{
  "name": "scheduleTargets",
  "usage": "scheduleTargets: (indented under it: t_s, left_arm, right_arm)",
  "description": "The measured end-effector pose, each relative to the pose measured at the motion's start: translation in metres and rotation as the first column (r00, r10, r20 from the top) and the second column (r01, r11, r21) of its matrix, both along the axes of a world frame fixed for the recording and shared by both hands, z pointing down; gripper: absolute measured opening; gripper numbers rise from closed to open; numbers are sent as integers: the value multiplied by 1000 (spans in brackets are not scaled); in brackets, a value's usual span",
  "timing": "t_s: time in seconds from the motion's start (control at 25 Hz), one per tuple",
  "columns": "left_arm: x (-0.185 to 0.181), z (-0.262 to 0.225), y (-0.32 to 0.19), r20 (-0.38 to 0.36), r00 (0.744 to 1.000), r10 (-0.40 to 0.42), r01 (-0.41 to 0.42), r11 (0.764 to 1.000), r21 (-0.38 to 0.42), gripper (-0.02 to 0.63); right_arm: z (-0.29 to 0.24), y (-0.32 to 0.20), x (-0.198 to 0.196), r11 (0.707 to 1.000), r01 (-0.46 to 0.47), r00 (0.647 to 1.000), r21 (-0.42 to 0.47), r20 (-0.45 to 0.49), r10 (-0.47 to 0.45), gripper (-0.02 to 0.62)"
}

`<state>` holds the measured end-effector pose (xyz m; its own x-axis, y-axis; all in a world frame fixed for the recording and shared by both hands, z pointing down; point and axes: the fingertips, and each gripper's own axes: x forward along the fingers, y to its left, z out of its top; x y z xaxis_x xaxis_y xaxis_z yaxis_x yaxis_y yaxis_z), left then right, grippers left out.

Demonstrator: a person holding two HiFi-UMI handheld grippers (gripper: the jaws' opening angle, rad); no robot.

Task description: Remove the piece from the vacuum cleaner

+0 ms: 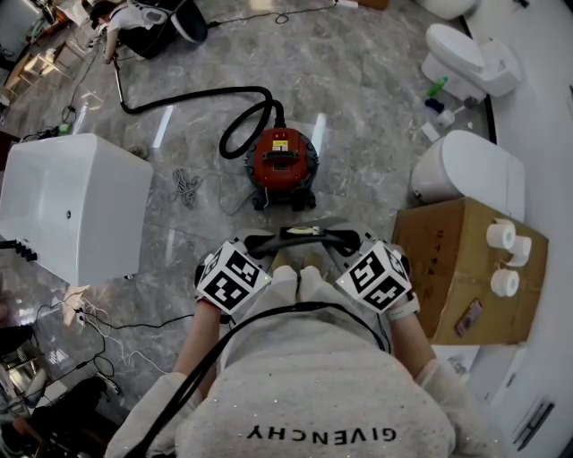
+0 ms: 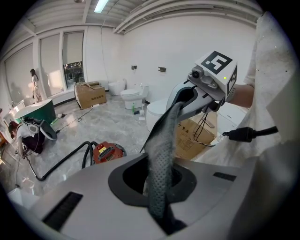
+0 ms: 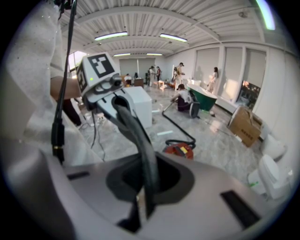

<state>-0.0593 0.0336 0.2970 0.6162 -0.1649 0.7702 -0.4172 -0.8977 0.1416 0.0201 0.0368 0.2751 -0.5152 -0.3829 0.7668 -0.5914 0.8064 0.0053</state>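
Observation:
The red vacuum cleaner (image 1: 282, 159) stands on the marble floor ahead of me, its black hose (image 1: 192, 97) curling away to the left. I hold a grey, perforated flat piece (image 1: 303, 235) in the air, well apart from the vacuum. My left gripper (image 1: 255, 243) is shut on one end and my right gripper (image 1: 354, 241) is shut on the other. The left gripper view shows the piece (image 2: 161, 154) rising from the left gripper (image 2: 161, 206) to the right gripper, with the vacuum (image 2: 107, 152) beyond. The right gripper view shows the piece (image 3: 140, 140) clamped in the right gripper (image 3: 143, 206).
A white tub-like box (image 1: 76, 201) stands at the left. At the right is a cardboard box (image 1: 457, 268) with paper rolls (image 1: 503, 237) on it, and beyond it two white toilets (image 1: 466, 170) (image 1: 470, 58). Cables (image 1: 89, 322) lie on the floor near my left side. A person crouches far off (image 1: 134, 18).

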Motion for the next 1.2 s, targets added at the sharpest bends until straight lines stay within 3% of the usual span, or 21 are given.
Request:
scheduleTargets:
  t_s: [1.2]
  left_arm:
    - [-2,13,5,8,1000,-19,20,998,-55,34]
  right_arm:
    - [11,1,-1,999,29,999,-18,-13,-29,28]
